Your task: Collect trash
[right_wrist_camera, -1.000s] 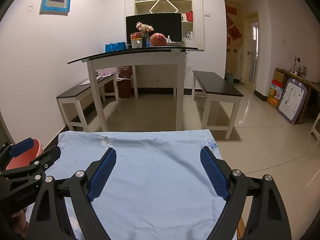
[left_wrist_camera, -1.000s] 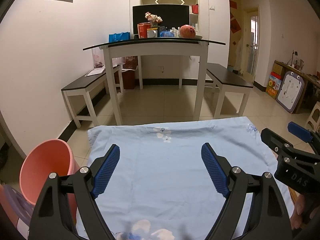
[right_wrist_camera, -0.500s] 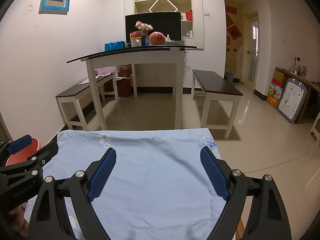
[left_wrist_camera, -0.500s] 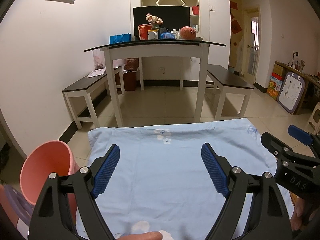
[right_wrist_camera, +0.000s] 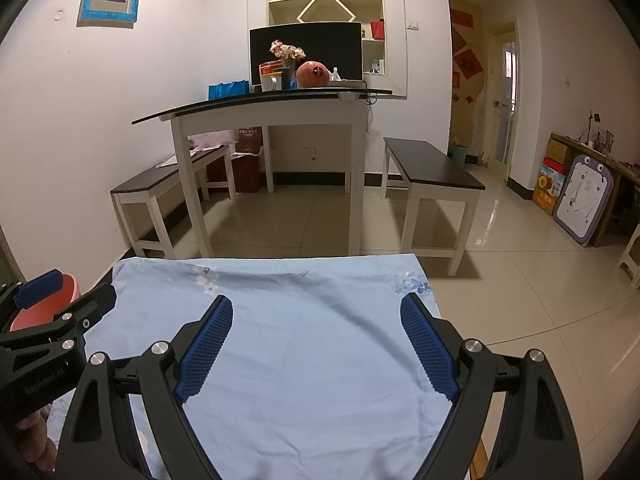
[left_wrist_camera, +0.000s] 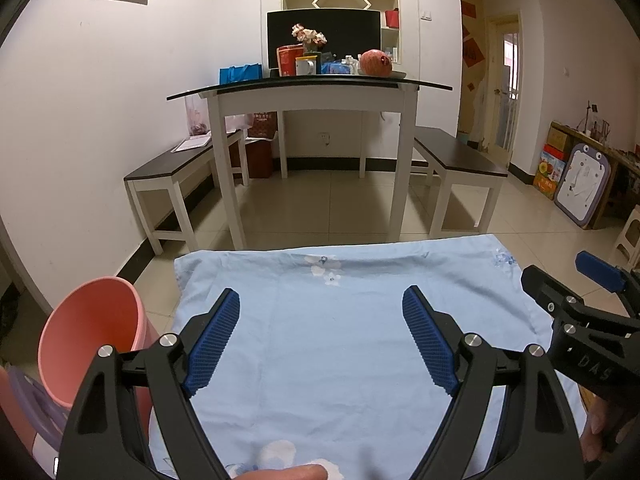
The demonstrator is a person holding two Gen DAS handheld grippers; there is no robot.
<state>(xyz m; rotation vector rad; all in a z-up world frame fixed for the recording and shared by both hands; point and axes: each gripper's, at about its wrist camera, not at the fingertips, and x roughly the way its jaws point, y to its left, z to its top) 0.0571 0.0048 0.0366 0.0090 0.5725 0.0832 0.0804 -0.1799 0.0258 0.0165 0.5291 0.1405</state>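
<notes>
Since a second ago both viewpoints have dropped a little toward the blue floral cloth (left_wrist_camera: 320, 360), and a fingertip (left_wrist_camera: 296, 471) has come into the bottom edge of the left view; otherwise little has shifted. Trash: none visible on the cloth in either view, so where it lies cannot be told. Receptacle: pink bin (left_wrist_camera: 90, 336), standing just beside the cloth's left edge, mouth tilted toward the camera. Left gripper (left_wrist_camera: 320, 344): jaws wide, empty, above mid-cloth. Right gripper (right_wrist_camera: 316, 344): jaws wide, empty, above the cloth's right half. Step in hand, as judged: locating something to pick up; it would go best with the claws kept wide and swept low until an item shows, the left one staying near the bin. Left view alone: the bin's full mouth, the fingertip. Right view alone: only the bin's rim behind the left gripper, plus the bare tile floor (right_wrist_camera: 520, 300) beyond the cloth's right edge. Background: white dining table (right_wrist_camera: 264, 112), two benches.
</notes>
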